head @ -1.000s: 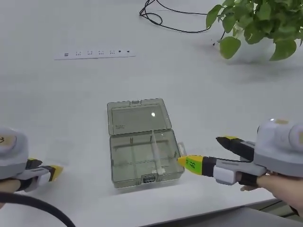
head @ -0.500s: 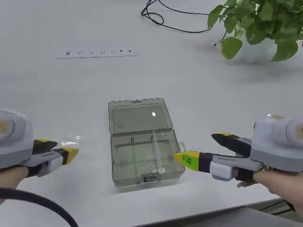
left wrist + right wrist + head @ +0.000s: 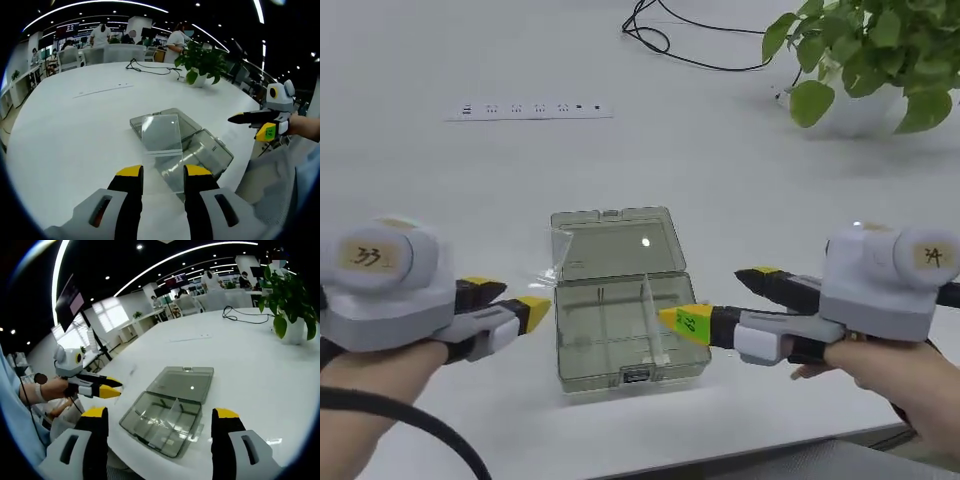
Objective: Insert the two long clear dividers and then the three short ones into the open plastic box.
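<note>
The open smoky plastic box [image 3: 563, 340] lies mid-table with its lid [image 3: 615, 245] flat behind it. One clear divider [image 3: 653, 320] stands lengthwise inside, right of centre. My left gripper [image 3: 517, 297] is just left of the box, and in the left gripper view it [image 3: 161, 172] is shut on a clear divider panel [image 3: 161, 142] that sticks out ahead toward the box [image 3: 212, 150]. My right gripper [image 3: 708, 295] hovers at the box's right side, jaws wide open and empty. In the right gripper view it [image 3: 160, 415] faces the box [image 3: 145, 429].
A white power strip [image 3: 530, 108] lies at the back left. A black cable [image 3: 690, 45] and a potted plant [image 3: 865, 50] are at the back right. The table's front edge [image 3: 740, 445] runs close below the box. People sit far behind [image 3: 102, 35].
My left gripper has risen and moved right toward the box, holding the clear divider. My right gripper has shifted left, closer to the box's right side.
</note>
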{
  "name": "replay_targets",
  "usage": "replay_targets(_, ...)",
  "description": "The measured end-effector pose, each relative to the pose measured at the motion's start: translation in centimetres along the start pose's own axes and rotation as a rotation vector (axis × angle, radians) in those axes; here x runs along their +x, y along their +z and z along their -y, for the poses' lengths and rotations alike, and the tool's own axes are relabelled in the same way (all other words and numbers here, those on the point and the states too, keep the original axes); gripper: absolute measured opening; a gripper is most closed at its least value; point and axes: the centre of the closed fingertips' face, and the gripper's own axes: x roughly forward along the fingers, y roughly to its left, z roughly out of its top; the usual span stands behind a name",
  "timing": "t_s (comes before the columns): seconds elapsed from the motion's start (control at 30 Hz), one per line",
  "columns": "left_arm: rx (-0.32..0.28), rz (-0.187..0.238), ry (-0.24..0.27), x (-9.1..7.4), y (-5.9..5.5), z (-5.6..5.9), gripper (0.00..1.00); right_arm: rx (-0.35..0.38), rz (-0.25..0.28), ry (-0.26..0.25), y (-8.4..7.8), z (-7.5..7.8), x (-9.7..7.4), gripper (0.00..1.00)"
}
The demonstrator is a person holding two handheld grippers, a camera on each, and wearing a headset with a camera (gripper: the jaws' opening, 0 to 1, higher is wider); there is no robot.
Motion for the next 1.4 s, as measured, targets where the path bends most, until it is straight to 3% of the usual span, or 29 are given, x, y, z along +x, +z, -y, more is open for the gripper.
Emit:
replay_targets(0.23, -0.009, 0.033, -0.039, 0.5, 0.7, 2.4, 0.3, 0.019, 0.014, 0.035, 1.3, -1.3, 1.3, 0.8)
replay_targets(0.4, -0.015, 0.046, -0.061, 0.7, 1.0, 3.6, 0.3, 0.007, 0.017, 0.065, 2.0, -2.5, 2.4, 0.78)
replay_targets(0.53, -0.021, 0.059, -0.075, 0.8, 1.3, 4.3, 0.3, 0.041, 0.024, 0.08, 2.4, -3.0, 3.1, 0.75)
replay_targets(0.83, -0.021, 0.072, -0.106, 1.2, 1.5, 5.9, 0.3, 0.158, -0.003, 0.124, 2.4, -4.1, 4.1, 0.49)
replay_targets(1.13, -0.024, 0.086, -0.117, 1.3, 1.9, 6.4, 0.3, 0.256, -0.041, 0.146, 2.1, -4.6, 4.6, 0.25)
replay_targets(1.4, -0.021, 0.094, -0.119, 1.3, 2.0, 6.5, 0.3, 0.329, -0.047, 0.159, 2.1, -5.3, 4.6, 0.15)
